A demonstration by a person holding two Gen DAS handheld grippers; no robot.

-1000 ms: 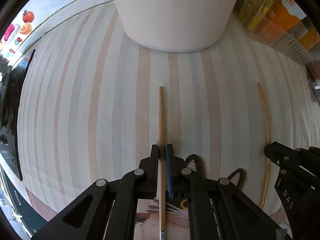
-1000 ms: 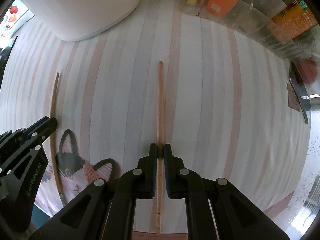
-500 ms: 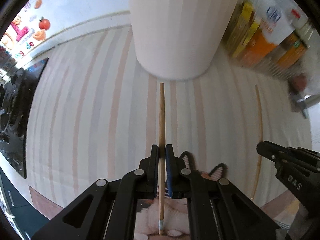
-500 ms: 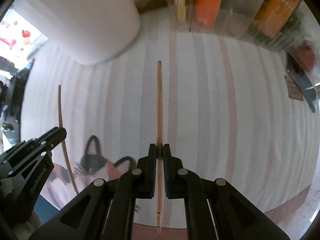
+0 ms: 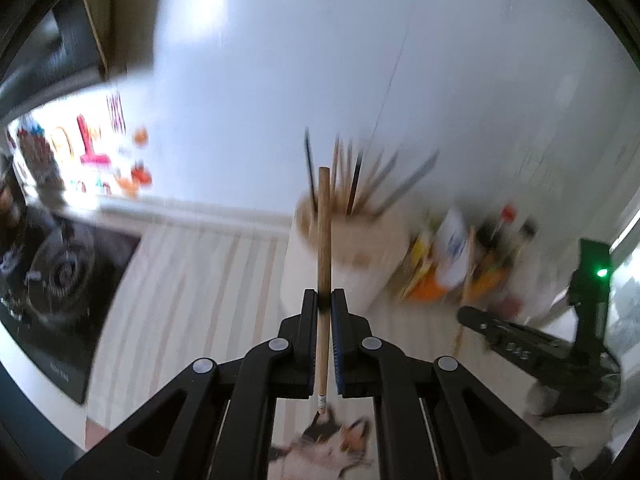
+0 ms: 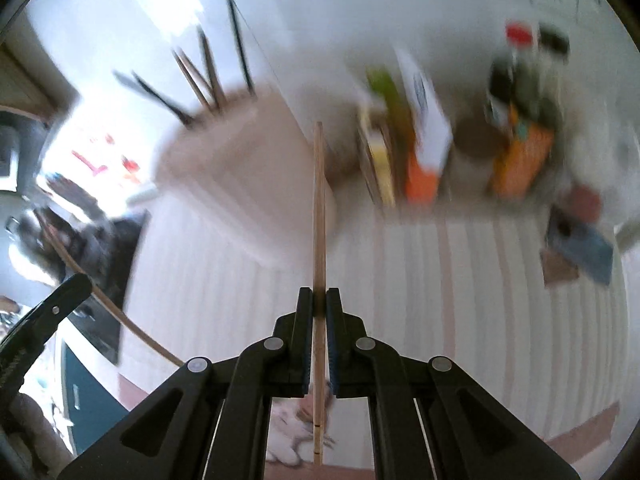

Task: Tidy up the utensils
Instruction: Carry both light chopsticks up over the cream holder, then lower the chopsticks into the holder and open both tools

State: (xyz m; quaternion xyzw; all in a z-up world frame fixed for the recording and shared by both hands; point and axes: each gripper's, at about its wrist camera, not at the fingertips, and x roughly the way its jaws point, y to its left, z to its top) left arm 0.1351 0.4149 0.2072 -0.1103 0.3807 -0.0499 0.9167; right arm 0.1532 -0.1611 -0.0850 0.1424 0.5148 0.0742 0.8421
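Note:
My left gripper is shut on a wooden chopstick that points forward, lifted off the striped mat. Its far tip lines up with the rim of a white utensil holder that has several chopsticks standing in it. My right gripper is shut on a thinner wooden chopstick, also raised above the mat. In the right wrist view the utensil holder stands ahead to the left, blurred. The left gripper's finger and its chopstick show at the left edge. The right gripper shows at the right of the left wrist view.
A striped mat with a cat picture covers the counter. Boxes and bottles crowd the back right by the white wall. A black stove lies at the left. A dark flat item rests at the right.
Both grippers have risen off the mat with their chopsticks and tilted up, so the holder's open top, the wall and the bottles have come into view.

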